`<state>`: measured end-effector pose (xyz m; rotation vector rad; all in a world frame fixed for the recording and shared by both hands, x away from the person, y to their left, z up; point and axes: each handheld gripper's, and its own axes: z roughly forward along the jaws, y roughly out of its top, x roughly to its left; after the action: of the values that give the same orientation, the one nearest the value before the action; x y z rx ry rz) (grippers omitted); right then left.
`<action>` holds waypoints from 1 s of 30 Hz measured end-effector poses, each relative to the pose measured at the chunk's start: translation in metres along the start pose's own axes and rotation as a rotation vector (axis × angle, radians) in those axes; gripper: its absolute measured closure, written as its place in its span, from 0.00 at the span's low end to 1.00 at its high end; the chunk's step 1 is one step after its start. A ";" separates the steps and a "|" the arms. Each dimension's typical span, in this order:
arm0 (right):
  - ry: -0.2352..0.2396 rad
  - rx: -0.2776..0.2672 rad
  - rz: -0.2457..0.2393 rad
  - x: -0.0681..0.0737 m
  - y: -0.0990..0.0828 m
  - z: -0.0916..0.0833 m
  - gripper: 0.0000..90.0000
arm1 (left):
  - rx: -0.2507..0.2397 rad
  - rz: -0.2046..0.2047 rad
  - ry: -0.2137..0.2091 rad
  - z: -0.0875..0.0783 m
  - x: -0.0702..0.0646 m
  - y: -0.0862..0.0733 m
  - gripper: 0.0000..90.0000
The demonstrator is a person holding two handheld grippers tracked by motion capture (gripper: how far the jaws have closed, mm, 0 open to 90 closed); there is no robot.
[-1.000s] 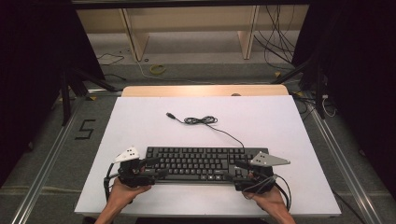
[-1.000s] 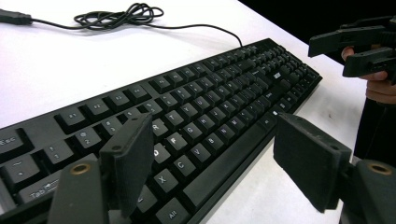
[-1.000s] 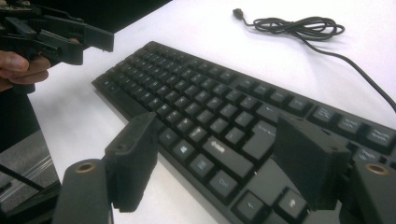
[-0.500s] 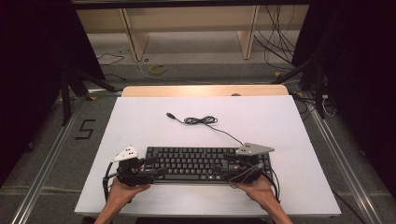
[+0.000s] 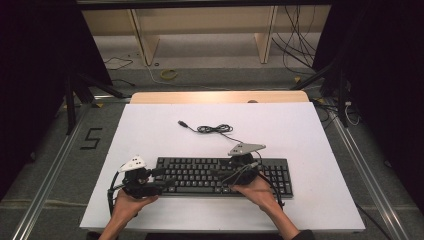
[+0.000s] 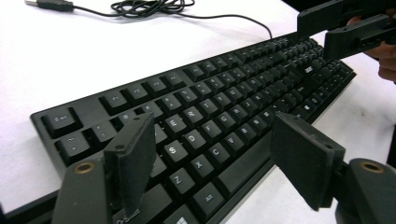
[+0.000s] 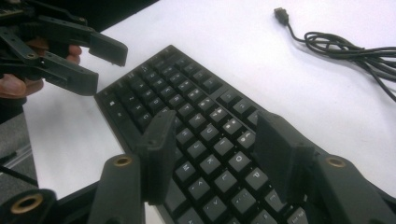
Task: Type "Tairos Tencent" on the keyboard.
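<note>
Right hand-held gripper [image 5: 220, 175] inward over QWERTY-lettered keyboard [image 5: 200, 175]

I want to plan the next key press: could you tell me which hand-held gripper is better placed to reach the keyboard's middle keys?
Probably the right hand-held gripper: it hangs over the middle of the keyboard, while the left hand-held gripper sits at its left end.

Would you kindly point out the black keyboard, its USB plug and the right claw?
Black plastic keyboard [image 5: 200, 176], high view, key field.
Black USB plug [image 5: 183, 123], high view, plug body.
Right claw [image 7: 212, 156], right gripper view, midway between fingertips.
</note>
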<state>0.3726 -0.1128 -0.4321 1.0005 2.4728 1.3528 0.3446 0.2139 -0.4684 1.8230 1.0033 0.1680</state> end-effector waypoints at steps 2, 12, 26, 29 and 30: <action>0.005 0.003 0.005 0.000 0.002 0.004 0.57 | 0.011 0.006 0.014 0.000 0.001 0.000 0.36; 0.016 0.036 0.017 -0.001 0.013 0.027 0.72 | 0.075 0.039 0.078 -0.002 0.004 0.000 0.56; 0.048 0.096 0.010 0.010 0.026 0.068 0.94 | 0.174 0.041 0.134 -0.003 0.008 0.002 0.92; 0.052 0.111 -0.001 0.013 0.026 0.075 0.97 | 0.194 0.046 0.135 -0.003 0.008 0.002 0.96; 0.053 0.119 -0.002 0.014 0.026 0.077 0.98 | 0.197 0.046 0.136 -0.003 0.008 0.002 0.97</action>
<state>0.4073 -0.0410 -0.4536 0.9977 2.6198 1.2601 0.3490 0.2208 -0.4683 2.0375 1.1054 0.2310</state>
